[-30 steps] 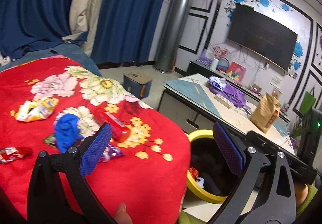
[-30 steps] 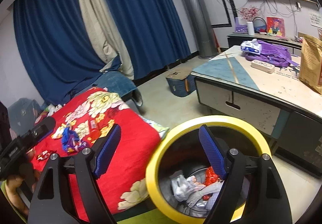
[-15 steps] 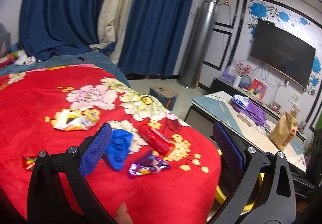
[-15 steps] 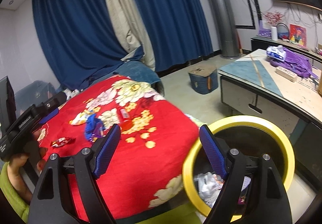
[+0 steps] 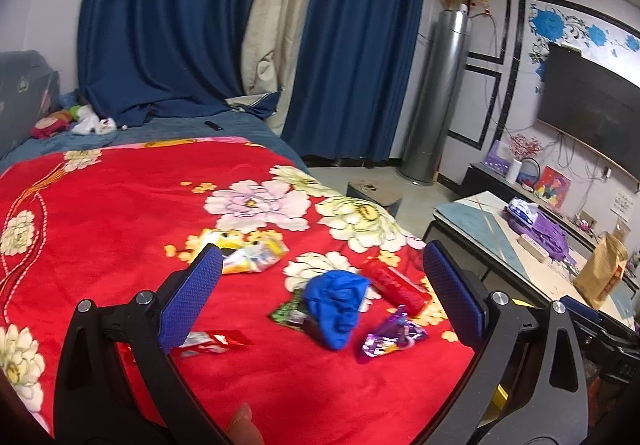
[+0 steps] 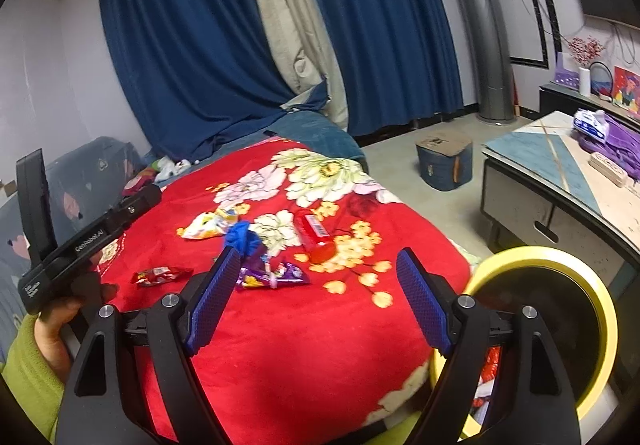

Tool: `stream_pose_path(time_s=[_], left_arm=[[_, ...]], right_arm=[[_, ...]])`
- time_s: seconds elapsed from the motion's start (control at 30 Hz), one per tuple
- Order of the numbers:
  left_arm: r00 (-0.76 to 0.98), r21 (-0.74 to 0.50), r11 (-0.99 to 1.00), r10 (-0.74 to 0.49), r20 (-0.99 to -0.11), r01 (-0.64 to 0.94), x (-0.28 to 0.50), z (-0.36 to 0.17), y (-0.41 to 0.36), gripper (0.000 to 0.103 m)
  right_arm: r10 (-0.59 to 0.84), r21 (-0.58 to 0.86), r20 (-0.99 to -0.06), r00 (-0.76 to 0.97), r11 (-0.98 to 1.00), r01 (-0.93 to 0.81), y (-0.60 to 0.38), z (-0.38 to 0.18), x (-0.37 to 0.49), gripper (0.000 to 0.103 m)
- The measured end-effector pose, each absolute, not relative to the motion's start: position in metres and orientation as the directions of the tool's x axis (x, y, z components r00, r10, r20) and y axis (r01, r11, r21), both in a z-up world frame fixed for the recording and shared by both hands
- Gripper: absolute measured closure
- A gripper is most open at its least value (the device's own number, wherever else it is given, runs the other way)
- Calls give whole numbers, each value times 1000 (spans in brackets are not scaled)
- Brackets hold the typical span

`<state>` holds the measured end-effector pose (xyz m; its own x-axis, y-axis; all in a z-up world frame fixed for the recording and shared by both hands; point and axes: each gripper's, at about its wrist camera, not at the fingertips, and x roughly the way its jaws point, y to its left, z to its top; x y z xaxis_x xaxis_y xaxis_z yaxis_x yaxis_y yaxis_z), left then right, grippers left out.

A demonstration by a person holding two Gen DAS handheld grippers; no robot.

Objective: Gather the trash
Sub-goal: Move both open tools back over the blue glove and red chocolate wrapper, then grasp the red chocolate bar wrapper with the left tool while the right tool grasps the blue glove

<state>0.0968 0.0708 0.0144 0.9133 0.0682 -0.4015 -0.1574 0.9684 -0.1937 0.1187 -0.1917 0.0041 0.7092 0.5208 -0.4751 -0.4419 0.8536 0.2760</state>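
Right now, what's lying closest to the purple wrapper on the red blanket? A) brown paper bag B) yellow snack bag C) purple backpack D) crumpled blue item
D: in the left wrist view the crumpled blue item lies right beside the purple wrapper on the red blanket, while the yellow snack bag sits further back.

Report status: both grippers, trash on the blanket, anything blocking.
Left gripper open, empty. Right gripper open, empty. Purple wrapper, red tube, blue wad lie on red blanket; yellow-rimmed bin beside it. Nothing blocking.
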Motion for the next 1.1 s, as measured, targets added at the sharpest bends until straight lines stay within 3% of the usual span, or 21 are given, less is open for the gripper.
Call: stream_pose_path(time_s=[0.17, 0.47, 0.73, 0.93, 1.1], left_arm=[[907, -183, 967, 87, -413, -176, 100, 17, 95, 11], [852, -114, 983, 68, -519, -147, 110, 3, 144, 11], [794, 24, 1000, 27, -608, -16, 111, -27, 155, 11], [740, -87, 995, -92, -667, 46, 115, -52, 170, 11], [714, -107, 993, -113, -691, 53, 118, -61, 170, 11]], right_arm=[[548, 274, -479, 686, 836, -476, -169, 8, 125, 25], [597, 274, -507, 621, 795, -541, -118, 6, 146, 25], [601, 273, -563, 568, 783, -558, -81, -5, 172, 25], [577, 241, -600, 554, 791, -563, -55, -15, 189, 26], [564, 229, -631, 532, 791, -567, -33, -25, 204, 30]])
